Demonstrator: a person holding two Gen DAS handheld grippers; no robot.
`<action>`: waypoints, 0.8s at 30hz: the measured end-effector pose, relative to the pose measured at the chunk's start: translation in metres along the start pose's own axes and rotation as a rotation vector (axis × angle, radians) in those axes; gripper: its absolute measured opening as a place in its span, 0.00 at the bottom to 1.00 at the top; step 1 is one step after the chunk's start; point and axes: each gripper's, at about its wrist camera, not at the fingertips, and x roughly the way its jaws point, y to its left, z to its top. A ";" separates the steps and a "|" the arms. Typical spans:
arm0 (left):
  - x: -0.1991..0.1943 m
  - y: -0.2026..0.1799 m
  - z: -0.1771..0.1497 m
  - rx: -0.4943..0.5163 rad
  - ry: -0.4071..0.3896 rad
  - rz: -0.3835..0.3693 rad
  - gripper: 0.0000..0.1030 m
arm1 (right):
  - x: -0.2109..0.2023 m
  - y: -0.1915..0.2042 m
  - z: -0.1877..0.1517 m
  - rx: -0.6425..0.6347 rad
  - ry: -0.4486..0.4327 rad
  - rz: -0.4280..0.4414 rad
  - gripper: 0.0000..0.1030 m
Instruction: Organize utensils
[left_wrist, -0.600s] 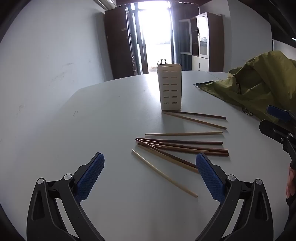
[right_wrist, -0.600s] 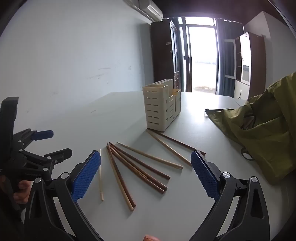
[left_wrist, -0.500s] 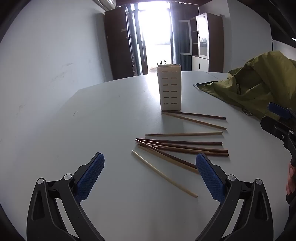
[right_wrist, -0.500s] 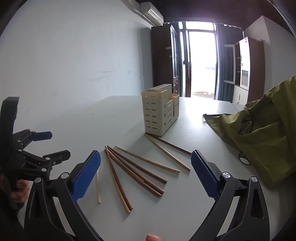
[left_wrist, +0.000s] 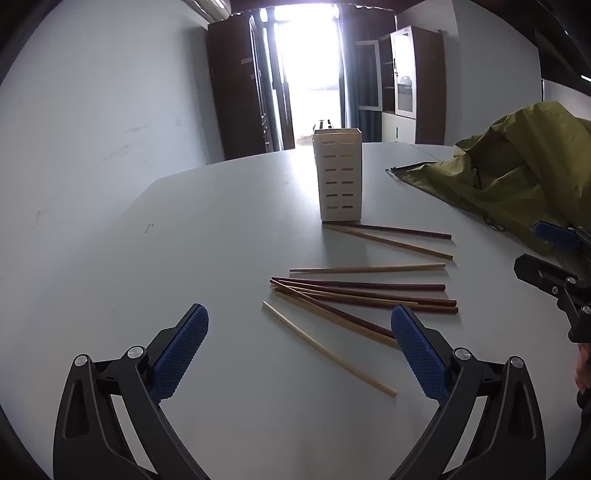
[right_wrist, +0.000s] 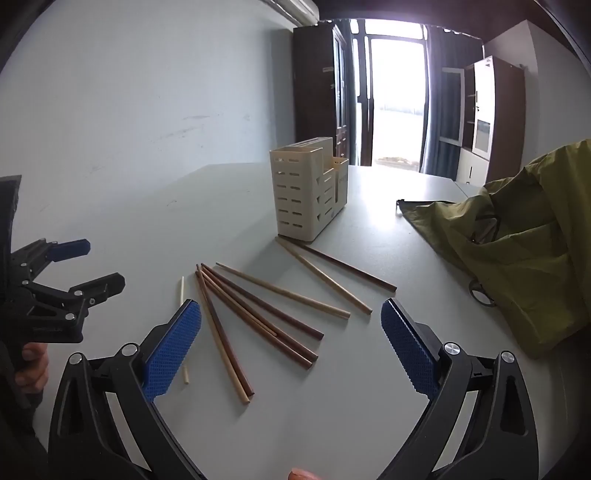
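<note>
Chopsticks (left_wrist: 364, 295) lie scattered mid-frame on the desk (left_wrist: 184, 240) below the cream holder (left_wrist: 340, 177) with the left tongs (left_wrist: 299, 350) released and empty, while the right-wrist view shows them lower-centre between the equally released right tongs (right_wrist: 291, 343).

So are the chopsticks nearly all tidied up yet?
Not yet, nothing looks done. The chopsticks all lie loose on the table, and none show in the holder. Nothing is in hand: the left gripper and right gripper are both open and empty. Every chopstick is left to put in.
</note>
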 end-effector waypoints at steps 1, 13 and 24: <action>0.000 0.000 0.000 0.003 -0.001 0.000 0.94 | 0.000 0.000 0.000 0.000 -0.001 0.000 0.96; 0.010 0.004 0.000 -0.018 0.014 0.009 0.94 | 0.004 0.000 -0.001 -0.009 0.013 -0.039 0.96; 0.012 0.006 0.001 -0.032 0.018 0.022 0.94 | 0.007 -0.002 -0.004 -0.015 0.022 -0.051 0.96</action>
